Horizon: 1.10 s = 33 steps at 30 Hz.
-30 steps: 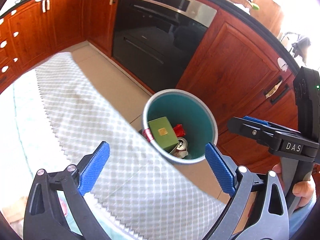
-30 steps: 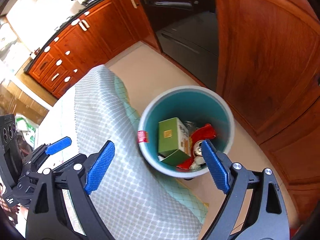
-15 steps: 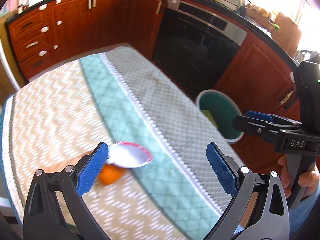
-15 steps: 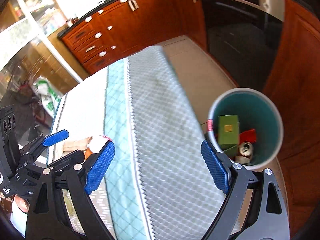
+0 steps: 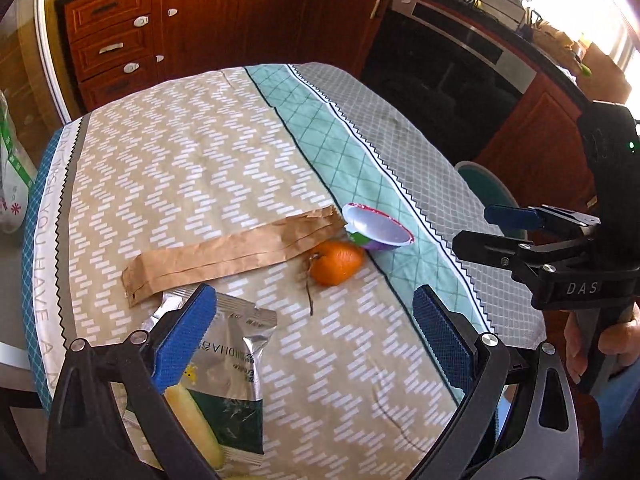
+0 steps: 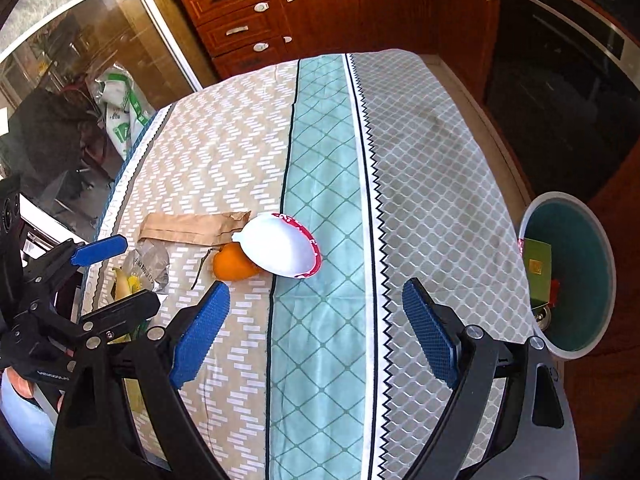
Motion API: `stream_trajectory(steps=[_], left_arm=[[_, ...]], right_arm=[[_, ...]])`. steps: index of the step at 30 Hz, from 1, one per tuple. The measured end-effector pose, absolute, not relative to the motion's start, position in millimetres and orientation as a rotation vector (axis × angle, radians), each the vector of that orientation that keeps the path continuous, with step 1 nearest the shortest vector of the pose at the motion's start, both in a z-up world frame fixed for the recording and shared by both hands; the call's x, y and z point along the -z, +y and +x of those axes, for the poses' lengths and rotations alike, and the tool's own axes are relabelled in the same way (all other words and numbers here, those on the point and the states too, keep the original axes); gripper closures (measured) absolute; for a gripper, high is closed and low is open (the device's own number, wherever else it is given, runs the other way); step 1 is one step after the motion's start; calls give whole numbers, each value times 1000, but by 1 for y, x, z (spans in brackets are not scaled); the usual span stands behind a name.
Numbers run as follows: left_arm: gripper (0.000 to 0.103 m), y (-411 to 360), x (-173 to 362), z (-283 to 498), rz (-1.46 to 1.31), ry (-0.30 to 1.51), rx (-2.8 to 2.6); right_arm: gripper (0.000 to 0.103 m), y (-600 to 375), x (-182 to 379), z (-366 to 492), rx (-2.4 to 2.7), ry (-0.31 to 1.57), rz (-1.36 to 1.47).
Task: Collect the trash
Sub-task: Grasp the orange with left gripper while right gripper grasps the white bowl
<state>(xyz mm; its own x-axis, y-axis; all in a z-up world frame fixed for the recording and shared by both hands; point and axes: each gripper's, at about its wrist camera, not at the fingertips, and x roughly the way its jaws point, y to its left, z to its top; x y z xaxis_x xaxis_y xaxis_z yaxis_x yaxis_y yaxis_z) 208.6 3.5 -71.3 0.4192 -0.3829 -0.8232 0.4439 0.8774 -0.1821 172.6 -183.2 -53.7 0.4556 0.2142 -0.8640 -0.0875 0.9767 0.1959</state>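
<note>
On the patterned tablecloth [image 5: 200,152] lie a brown paper bag [image 5: 232,252], an orange peel [image 5: 334,266], a white yogurt cup [image 5: 378,226] on its side, and a silver snack wrapper [image 5: 228,380]. My left gripper [image 5: 312,336] is open and empty above the wrapper's right side. My right gripper [image 6: 316,336] is open and empty over the teal stripe, in front of the cup [image 6: 282,250] and peel [image 6: 232,266]. The teal trash bin [image 6: 572,280] stands on the floor to the right with a green box [image 6: 538,272] and other trash inside.
Wooden cabinets [image 5: 192,20] and a black oven [image 5: 440,72] stand beyond the table. A glass door [image 6: 80,60] and a white-green bag [image 6: 120,120] are at the left. The table edge drops off at the right beside the bin.
Both grippers swung left from above the bin to over the table. The trash on the cloth came into view. Both stayed open.
</note>
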Motion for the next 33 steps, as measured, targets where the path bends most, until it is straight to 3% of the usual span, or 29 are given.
stream_trajectory(steps=[6, 10, 14, 18, 21, 23, 24, 27, 33], left_arm=[[4, 14, 78, 210, 85, 1020, 522], [4, 23, 83, 213, 62, 1024, 527], [4, 23, 90, 221, 42, 1043, 532], [4, 19, 93, 225, 64, 1043, 540], [4, 15, 97, 228, 93, 1049, 542], [4, 13, 98, 229, 92, 1054, 552], [4, 11, 98, 230, 93, 1053, 555], [4, 5, 98, 234, 96, 1050, 568], [5, -24, 99, 239, 155, 1042, 628]], right_arm=[[25, -158, 67, 184, -193, 1090, 31], [40, -144, 79, 191, -214, 1112, -20], [46, -130, 90, 201, -234, 1134, -67], [65, -118, 100, 212, -247, 1152, -112], [67, -119, 106, 219, -244, 1171, -91], [77, -120, 108, 222, -242, 1171, -89], [88, -121, 109, 223, -240, 1174, -90], [98, -127, 106, 222, -233, 1156, -60], [100, -163, 85, 215, -197, 1104, 93]])
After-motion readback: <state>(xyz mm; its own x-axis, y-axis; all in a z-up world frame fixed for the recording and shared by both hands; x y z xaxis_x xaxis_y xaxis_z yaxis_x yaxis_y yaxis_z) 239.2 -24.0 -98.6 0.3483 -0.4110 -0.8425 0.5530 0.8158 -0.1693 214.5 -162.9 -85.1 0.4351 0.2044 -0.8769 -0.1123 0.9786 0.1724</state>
